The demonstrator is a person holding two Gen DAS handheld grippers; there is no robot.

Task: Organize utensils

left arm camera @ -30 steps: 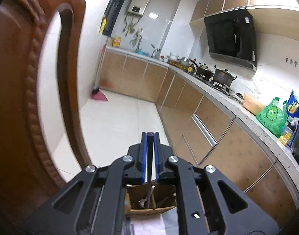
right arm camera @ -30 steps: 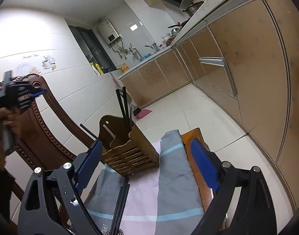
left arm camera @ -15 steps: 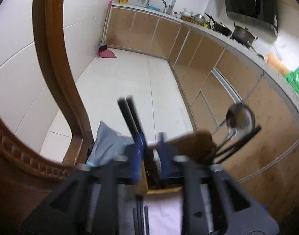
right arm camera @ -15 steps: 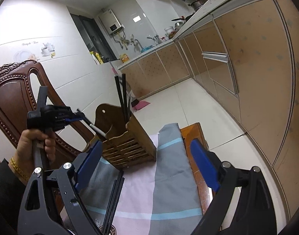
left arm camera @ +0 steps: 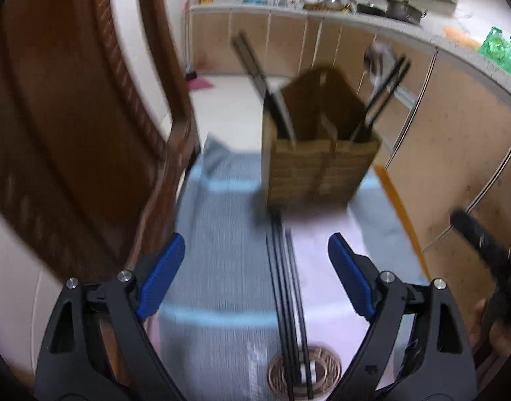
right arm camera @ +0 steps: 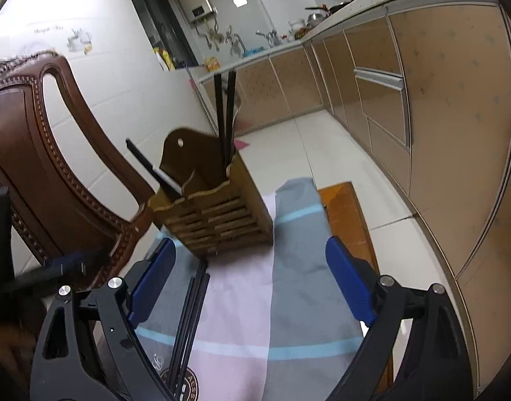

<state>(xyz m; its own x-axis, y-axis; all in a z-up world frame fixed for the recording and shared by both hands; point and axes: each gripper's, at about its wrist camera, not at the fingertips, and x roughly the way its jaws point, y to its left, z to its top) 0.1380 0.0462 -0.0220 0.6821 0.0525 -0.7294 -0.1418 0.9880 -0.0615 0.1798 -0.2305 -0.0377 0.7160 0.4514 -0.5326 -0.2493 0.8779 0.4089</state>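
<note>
A wooden utensil holder [left arm camera: 318, 163] [right arm camera: 218, 210] stands on a grey and pink cloth [left arm camera: 222, 250] [right arm camera: 272, 300]. Black chopsticks and a spoon [left arm camera: 377, 63] stick out of it. Several black chopsticks [left arm camera: 288, 300] [right arm camera: 188, 314] lie on the cloth in front of the holder. My left gripper [left arm camera: 255, 280] is open and empty, above the loose chopsticks. My right gripper [right arm camera: 248, 280] is open and empty, short of the holder. The left view is blurred.
A carved wooden chair back [left arm camera: 71, 133] [right arm camera: 38, 167] stands close on the left. Kitchen cabinets [right arm camera: 439, 117] run along the right, with tiled floor [right arm camera: 322, 140] beyond the table edge [right arm camera: 349, 207]. The other hand and gripper show at the view edges.
My left gripper was shut on a chopstick above the holder; it has let go, opened and drawn back over the cloth. One more chopstick leans in the holder. The right gripper barely moved.
</note>
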